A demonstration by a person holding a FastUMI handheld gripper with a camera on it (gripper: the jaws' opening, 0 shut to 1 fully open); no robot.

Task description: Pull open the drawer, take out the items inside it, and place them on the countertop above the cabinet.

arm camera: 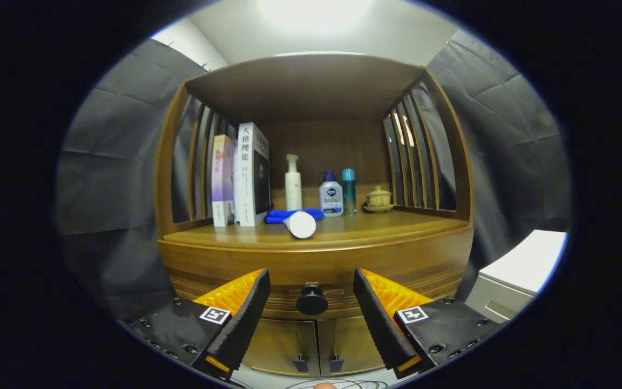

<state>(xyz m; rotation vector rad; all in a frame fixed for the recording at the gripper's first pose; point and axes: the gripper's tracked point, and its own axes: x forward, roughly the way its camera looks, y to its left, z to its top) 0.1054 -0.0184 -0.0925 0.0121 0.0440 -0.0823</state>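
Two fingers (311,294) stand apart, the closed drawer's black knob (312,301) between them. Beyond, the counter (397,229) carries books (241,175), bottles (331,193), a teacup (378,198) and a white-capped blue item (297,220).

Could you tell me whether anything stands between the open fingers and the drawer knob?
Nothing visible does. The gripper is open, and the drawer knob sits in the gap between its fingers, apart from both.
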